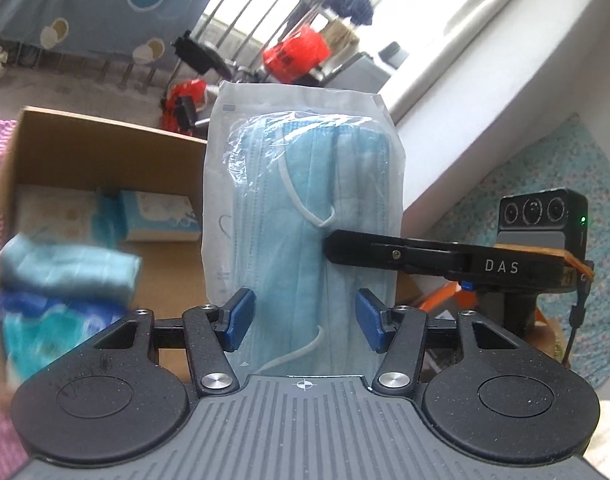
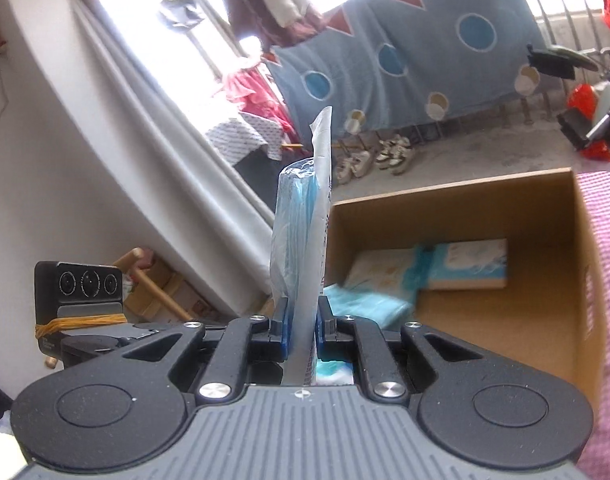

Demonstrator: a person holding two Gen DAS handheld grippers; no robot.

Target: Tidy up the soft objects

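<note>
1. Blue and teal folded cloth bundle [image 1: 65, 280], lower left of the left wrist view: motion-blurred, cut by the frame edge.
2. Brown cardboard box [image 2: 545, 240]: near wall hidden behind the gripper body.
3. Pink checked fabric [image 2: 609, 280]: cut off at right edge.

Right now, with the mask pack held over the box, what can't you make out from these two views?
- Left wrist view: soft blue items at the cardboard box's near corner are motion-blurred; cannot identify them.
- Left wrist view: mask pack hides the box's right half.
- Right wrist view: the pack's print, edge-on, is unreadable; right gripper covers its lower end.
</note>
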